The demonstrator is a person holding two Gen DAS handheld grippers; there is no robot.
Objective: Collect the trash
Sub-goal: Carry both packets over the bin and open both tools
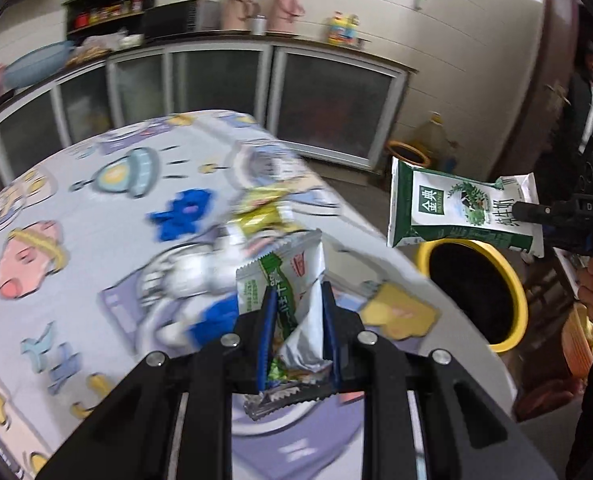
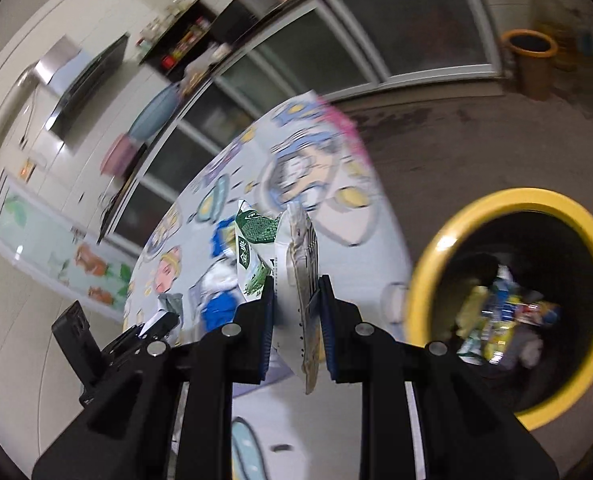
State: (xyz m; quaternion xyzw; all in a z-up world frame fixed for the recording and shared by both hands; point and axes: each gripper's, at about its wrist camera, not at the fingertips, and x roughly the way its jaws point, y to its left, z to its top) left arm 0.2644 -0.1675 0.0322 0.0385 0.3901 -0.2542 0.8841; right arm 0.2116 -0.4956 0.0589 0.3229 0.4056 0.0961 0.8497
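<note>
Left wrist: left gripper clamping wrapper, lower end hidden; right gripper pinching carton; bin contents blurred.

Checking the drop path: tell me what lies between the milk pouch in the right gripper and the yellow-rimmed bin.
Nothing. In the left wrist view the milk pouch hangs just above the yellow-rimmed bin, only air between.

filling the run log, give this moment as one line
left gripper: shut on wrapper | right gripper: shut on milk pouch above bin | bin: holds trash
</note>
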